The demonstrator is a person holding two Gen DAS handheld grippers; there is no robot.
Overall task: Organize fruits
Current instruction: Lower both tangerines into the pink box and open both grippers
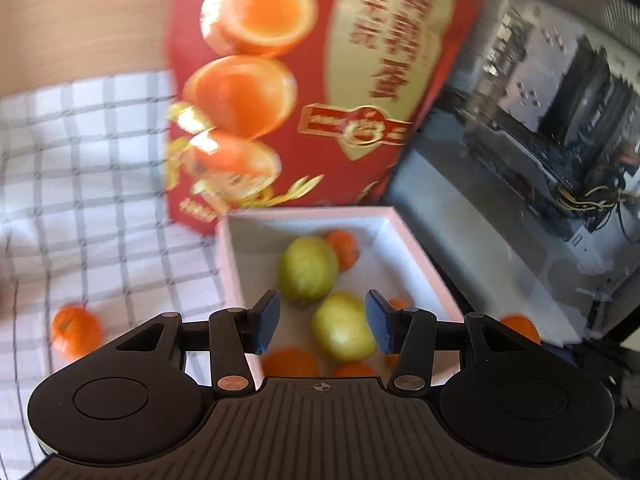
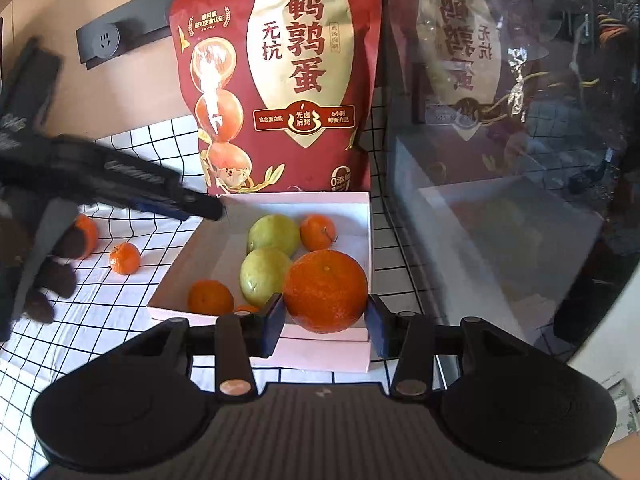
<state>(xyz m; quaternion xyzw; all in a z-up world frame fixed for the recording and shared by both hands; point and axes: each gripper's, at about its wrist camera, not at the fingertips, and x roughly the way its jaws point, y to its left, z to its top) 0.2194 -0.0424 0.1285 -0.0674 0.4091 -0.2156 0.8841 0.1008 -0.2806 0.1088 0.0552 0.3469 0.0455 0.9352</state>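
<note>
A shallow white box (image 2: 320,350) on the checked cloth (image 2: 100,320) holds two green fruits (image 2: 274,234) (image 2: 264,276) and several small mandarins (image 2: 318,232). My right gripper (image 2: 325,322) is shut on a large orange (image 2: 326,290), held over the box's near right corner. My left gripper (image 2: 200,206), held by a gloved hand (image 2: 40,280), hovers over the box's far left corner. In the left wrist view the left gripper (image 1: 323,322) is open. The green fruit (image 1: 342,328) seen between its pads lies in the box (image 1: 416,252) below.
A tall red snack bag (image 2: 288,80) stands right behind the box. A glass-sided computer case (image 2: 520,160) borders the cloth on the right. Two loose mandarins (image 2: 125,258) (image 2: 86,234) lie on the cloth to the left. A wall socket (image 2: 105,42) sits behind.
</note>
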